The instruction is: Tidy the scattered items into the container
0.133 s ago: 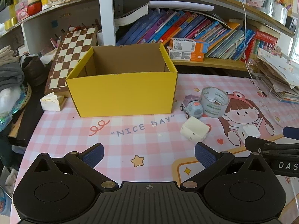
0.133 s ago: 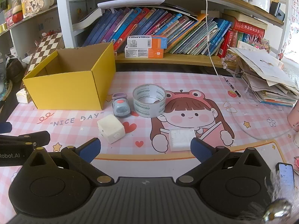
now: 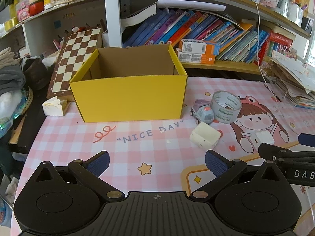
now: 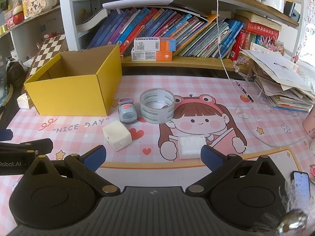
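Note:
An open yellow cardboard box (image 3: 128,96) (image 4: 72,96) stands on the pink mat, empty as far as I see. To its right lie a grey toy car (image 3: 202,113) (image 4: 127,114), a clear tape roll (image 3: 226,106) (image 4: 157,106), a white cube (image 3: 205,135) (image 4: 117,135) and a flat white block (image 3: 262,138) (image 4: 192,146). My left gripper (image 3: 157,162) is open and empty over the mat in front of the box. My right gripper (image 4: 153,158) is open and empty, just short of the flat white block.
A chessboard (image 3: 76,59) leans behind the box. A small white carton (image 3: 53,106) sits left of it. Shelves of books (image 4: 177,31) run along the back. A paper stack (image 4: 281,84), a pen (image 4: 244,90) and a phone (image 4: 301,182) lie at the right.

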The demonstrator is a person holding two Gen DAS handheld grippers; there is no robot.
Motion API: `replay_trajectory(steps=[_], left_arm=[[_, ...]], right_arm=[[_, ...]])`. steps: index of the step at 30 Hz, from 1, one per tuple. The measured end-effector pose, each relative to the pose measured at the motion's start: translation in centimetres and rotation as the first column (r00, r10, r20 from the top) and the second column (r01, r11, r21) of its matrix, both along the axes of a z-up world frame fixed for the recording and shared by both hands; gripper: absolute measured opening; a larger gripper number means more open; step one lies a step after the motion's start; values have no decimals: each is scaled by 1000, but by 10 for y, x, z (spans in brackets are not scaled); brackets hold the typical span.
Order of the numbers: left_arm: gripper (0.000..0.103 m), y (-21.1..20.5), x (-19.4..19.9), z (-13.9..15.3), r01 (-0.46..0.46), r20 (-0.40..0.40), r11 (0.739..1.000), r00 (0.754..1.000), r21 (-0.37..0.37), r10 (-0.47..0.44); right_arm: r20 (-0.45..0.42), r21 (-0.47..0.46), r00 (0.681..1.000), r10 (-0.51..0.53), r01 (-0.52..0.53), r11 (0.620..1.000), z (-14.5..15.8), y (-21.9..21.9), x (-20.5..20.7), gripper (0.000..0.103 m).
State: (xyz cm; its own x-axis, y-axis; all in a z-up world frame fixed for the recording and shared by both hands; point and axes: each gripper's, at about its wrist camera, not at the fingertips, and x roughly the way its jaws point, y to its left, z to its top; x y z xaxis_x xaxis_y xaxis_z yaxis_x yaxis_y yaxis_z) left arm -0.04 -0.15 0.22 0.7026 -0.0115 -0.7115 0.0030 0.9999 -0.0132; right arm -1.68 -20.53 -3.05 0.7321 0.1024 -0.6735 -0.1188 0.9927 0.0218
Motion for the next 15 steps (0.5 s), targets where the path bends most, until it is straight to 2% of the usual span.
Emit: replay_trajectory(steps=[15], left_arm=[[103,4,-4,-7,5,5,1000,1000,-3,-5]], right_arm=[[-1,3,1000,-2,2,1000,-2,-1,-1,103]])
